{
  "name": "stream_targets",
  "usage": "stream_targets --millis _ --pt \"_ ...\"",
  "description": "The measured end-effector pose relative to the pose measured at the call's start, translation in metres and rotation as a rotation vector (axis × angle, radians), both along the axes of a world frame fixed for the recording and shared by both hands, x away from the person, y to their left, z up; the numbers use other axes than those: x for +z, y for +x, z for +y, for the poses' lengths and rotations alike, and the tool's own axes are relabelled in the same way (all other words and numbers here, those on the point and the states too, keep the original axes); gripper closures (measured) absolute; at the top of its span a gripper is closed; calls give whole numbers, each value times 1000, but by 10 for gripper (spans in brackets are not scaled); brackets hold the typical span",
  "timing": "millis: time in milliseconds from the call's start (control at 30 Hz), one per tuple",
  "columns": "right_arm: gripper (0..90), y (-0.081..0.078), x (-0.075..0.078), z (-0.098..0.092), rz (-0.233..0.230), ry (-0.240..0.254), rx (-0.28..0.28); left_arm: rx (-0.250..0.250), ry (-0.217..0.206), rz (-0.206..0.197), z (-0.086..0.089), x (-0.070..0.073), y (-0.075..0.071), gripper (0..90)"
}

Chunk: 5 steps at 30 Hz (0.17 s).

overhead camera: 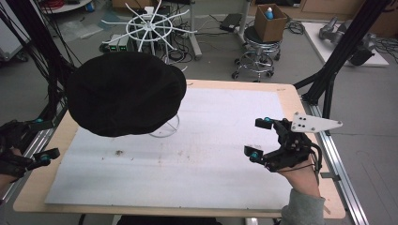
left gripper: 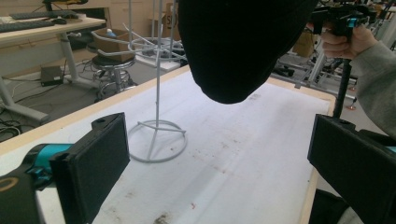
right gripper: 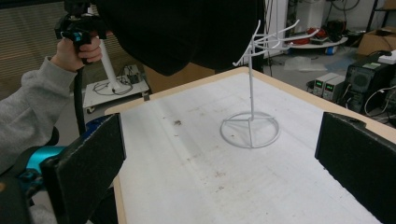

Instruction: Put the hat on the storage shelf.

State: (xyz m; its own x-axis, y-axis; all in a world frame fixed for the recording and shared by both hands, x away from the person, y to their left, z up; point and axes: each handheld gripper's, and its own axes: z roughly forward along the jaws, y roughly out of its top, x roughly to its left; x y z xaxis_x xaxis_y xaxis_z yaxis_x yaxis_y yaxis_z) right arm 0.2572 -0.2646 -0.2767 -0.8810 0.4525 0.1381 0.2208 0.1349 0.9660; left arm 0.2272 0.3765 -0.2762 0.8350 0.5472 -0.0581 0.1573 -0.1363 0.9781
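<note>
A black hat (overhead camera: 126,91) hangs on a white wire stand whose ring base (overhead camera: 165,127) rests on the white mat at the table's back left. My left gripper (overhead camera: 43,139) hovers at the table's left edge, open and empty, apart from the hat. Over the right side of the mat my right gripper (overhead camera: 257,138) is open with nothing in it. In the left gripper view the hat (left gripper: 243,42) hangs above the ring base (left gripper: 156,140), beyond my wide-apart jaws. The right gripper view shows the hat (right gripper: 182,28), the stand's base (right gripper: 251,128) and the left gripper (right gripper: 77,28) far off.
The white mat (overhead camera: 225,140) covers most of the wooden table (overhead camera: 291,93). A stool carrying a cardboard box (overhead camera: 270,21) stands behind the table. Black frame posts (overhead camera: 338,56) rise at the right rear corner, and cables hang at the far left.
</note>
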Motion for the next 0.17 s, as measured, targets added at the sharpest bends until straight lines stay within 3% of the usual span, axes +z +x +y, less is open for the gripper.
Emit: stream_targets --millis 167 --pt "7 1 -1 0 4 -5 2 4 1 4 0 -1 2 58"
